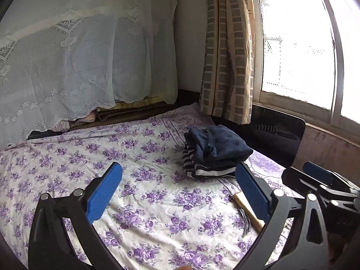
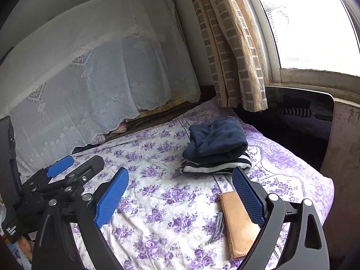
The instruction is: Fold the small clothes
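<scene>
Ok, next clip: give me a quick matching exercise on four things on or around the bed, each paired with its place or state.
Things:
1. navy garment
2. striped garment
3. tan wallet
4. right gripper

Descriptions:
A. flat on the floral sheet, nearest the camera
B. bottom of the folded pile
C. open, nothing between its fingers
D. top of the folded pile

Pairs: 1-D, 2-B, 3-A, 4-C
</scene>
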Available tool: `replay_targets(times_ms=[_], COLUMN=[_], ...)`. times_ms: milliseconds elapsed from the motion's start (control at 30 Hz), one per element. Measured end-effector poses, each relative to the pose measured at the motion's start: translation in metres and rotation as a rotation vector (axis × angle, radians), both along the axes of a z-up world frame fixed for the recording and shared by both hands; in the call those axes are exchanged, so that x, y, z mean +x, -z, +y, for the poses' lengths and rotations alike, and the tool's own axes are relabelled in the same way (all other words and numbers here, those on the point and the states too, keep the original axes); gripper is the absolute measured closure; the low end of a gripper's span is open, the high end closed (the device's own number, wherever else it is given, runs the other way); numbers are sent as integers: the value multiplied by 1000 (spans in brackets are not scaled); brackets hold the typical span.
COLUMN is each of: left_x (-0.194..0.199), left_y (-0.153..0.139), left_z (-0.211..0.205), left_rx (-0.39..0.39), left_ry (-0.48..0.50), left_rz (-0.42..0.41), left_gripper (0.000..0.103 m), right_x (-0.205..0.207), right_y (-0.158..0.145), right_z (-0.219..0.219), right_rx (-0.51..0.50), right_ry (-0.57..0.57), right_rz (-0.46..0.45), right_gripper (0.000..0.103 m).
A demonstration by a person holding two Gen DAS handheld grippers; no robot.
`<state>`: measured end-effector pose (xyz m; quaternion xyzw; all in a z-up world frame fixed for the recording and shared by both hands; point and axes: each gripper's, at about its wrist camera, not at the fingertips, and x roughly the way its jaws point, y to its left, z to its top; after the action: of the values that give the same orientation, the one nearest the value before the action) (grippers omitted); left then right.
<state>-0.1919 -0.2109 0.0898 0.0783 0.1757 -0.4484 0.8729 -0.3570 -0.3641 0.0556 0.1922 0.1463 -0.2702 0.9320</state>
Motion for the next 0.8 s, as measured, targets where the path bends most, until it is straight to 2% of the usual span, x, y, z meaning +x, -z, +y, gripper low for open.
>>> replay_targets(times_ms=[200, 300, 433, 533, 667, 800], left_x=[10, 11, 3, -1, -7, -11], left_y=[21, 35, 47, 43, 25, 4], left_z=[-15, -25, -40, -56, -86, -108], left_rx=[50, 81, 157, 176, 151, 115], left_ry=[21, 24, 18, 10, 46, 58], left_rz=[91, 124, 86, 72, 102, 121], left_gripper=[5, 5, 5, 5, 5, 5], right_x=[-18, -24, -34, -42, -40, -17], right_y=[17, 26, 36, 48, 58, 44], right_z=[-27, -38, -58, -80, -93, -88], right_rx=[81, 90, 79, 130, 211, 122], right_ry=[15, 20, 57, 77, 54, 69], right_rz=[-32, -18, 9, 3, -34, 16], right_gripper=[9, 8, 4, 4, 4, 4])
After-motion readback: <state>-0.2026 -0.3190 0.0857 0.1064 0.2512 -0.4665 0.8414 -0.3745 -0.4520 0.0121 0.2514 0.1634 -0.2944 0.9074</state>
